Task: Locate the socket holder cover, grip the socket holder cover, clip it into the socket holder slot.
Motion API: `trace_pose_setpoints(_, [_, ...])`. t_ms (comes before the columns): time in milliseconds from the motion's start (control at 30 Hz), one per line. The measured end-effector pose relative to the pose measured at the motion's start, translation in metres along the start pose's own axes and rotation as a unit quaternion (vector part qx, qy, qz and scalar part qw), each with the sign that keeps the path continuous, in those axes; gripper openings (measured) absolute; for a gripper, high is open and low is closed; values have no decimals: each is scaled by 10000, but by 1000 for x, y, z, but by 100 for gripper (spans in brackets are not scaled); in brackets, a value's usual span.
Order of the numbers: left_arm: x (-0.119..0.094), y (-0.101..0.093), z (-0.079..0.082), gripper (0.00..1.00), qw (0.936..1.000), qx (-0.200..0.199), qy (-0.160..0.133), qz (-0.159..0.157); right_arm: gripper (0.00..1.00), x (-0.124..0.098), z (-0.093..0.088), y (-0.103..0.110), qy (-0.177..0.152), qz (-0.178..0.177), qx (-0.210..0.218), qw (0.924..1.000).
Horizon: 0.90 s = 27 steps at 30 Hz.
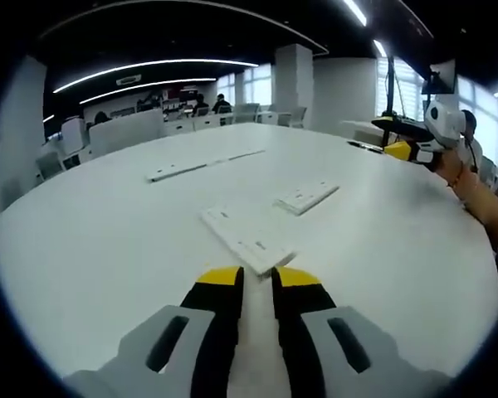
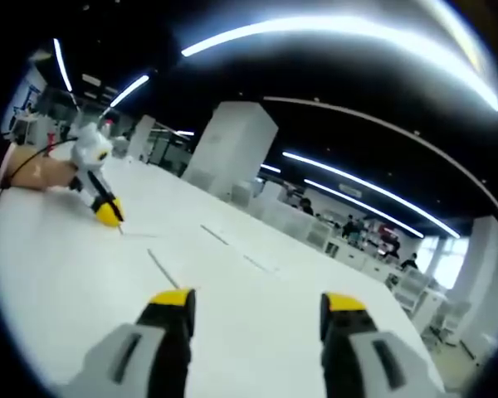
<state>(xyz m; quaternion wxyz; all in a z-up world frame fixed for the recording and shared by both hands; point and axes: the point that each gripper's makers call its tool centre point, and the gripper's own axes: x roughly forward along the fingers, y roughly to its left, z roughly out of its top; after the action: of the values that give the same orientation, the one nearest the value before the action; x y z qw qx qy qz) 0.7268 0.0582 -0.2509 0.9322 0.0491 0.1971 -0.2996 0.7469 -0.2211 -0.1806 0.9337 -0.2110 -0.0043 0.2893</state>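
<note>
A flat white rectangular socket holder piece [image 1: 247, 238] lies on the white table [image 1: 108, 240], just beyond my left gripper [image 1: 257, 278]. The left jaws stand almost together with only a narrow slit and nothing in it. A smaller white plate [image 1: 307, 196] lies a little farther right, and long white strips [image 1: 201, 164] lie farther back. In the right gripper view my right gripper [image 2: 259, 300] is open wide above the table, holding nothing. The right gripper [image 1: 396, 139] also hovers at the table's right edge in the left gripper view. The left gripper [image 2: 109, 214] appears at the left of the right gripper view, held by a hand [image 2: 33, 174].
Thin white strips [image 2: 162, 267] lie flat on the table ahead of the right gripper. A person's forearm [image 1: 481, 199] reaches in along the right edge. White chairs [image 1: 124, 131], desks and seated people stand beyond the table's far rim, with a pillar [image 2: 232, 149] behind.
</note>
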Motion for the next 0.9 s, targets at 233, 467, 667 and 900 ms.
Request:
trace_pose_setpoints(233, [-30,-2,52,21,9946,-50,-1031,-49,63,-3,8,0,-174,37,138,9997])
trace_pose_setpoints(467, [-99,-2,111,34,9725,-305,-2301,-174,66,-8,28,13,-443,270,218,9984])
trace_pose_setpoints(667, [-161,22,115,43,9543,-320,-2956,310,66,-27,53,20,-847,377,584,9940])
trace_pose_setpoints(900, [-197,34,90,66,9329,-339,-3529,627,68,-74,72,40,-1510,149,668,9862])
